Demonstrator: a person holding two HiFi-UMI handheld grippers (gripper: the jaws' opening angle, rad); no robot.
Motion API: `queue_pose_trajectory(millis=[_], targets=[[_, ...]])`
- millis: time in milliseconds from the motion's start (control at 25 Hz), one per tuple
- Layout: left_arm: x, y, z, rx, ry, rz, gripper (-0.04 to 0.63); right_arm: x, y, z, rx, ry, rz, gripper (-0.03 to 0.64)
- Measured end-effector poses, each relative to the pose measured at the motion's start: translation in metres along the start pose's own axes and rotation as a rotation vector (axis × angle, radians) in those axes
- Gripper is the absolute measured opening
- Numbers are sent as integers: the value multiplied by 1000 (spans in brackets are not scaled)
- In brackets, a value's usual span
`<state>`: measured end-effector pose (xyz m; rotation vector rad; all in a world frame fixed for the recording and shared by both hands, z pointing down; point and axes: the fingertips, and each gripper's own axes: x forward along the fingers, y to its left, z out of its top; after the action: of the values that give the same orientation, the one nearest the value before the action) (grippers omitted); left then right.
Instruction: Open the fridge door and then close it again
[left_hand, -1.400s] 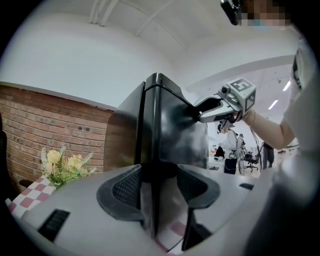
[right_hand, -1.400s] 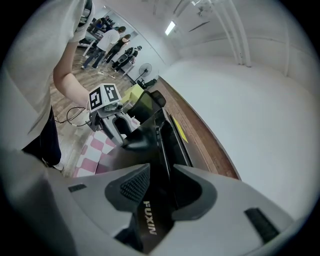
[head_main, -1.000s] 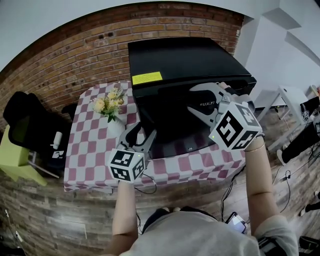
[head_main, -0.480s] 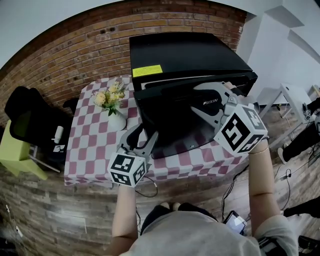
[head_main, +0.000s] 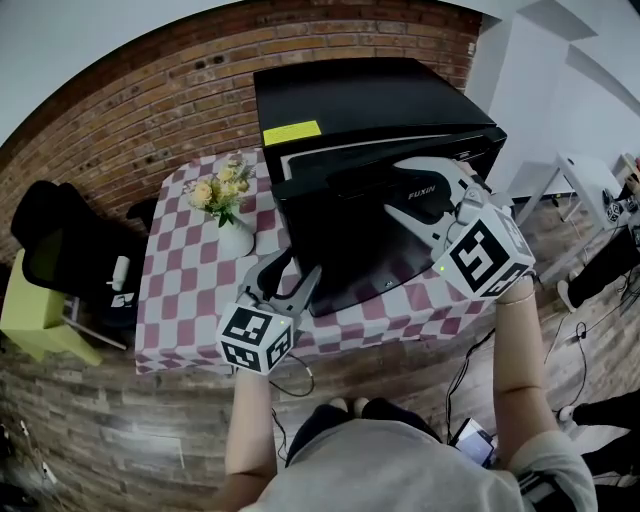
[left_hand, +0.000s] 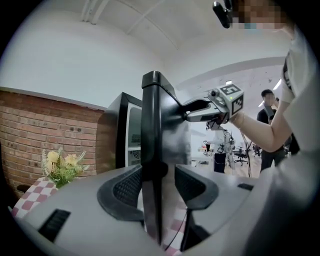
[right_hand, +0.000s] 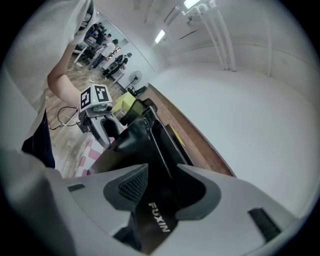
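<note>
On the checked tablecloth (head_main: 180, 300), before the brick wall (head_main: 140, 110): one black fridge (head_main: 370, 100), its door (head_main: 350, 240) ajar, with a pale seal strip (head_main: 360, 148) showing along the top. Step judged: the door is mid-swing. Whether it is going out or back cannot be told from this. The next move calls for a firm hold at the free edge and both grippers carrying the door together about its right-hand hinge.

- Vase of flowers (head_main: 225, 205): stands left of the fridge and apart from it, clear of the door's swing.
- Left gripper (head_main: 293, 270): at the door's lower free-edge corner. Its jaws stand wide astride that edge and have just been closing on it. One pad lies beside the door and a gap shows at the other, so it is not clamped. It points nearly level, on a bare forearm reaching straight forward.
- Right gripper (head_main: 398, 190): at the door's top edge, over the maker's lettering. Its jaws stand apart astride the edge and have just been opening; no pad is seen pressing. It is tilted slightly down, with the forearm extended and the wrist turned inward.
</note>
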<state>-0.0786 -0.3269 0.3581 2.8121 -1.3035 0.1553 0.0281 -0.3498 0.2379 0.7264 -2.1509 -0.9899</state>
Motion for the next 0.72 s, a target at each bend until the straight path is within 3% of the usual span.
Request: queue_pose_trajectory(millis=[400, 720], targets=[[-13, -20, -11, 43, 7, -140, 187, -31, 6, -9, 127, 7, -244, 187], [-23, -34, -16, 29, 10, -199, 183, -47, 30, -13, 265, -16, -282, 187]])
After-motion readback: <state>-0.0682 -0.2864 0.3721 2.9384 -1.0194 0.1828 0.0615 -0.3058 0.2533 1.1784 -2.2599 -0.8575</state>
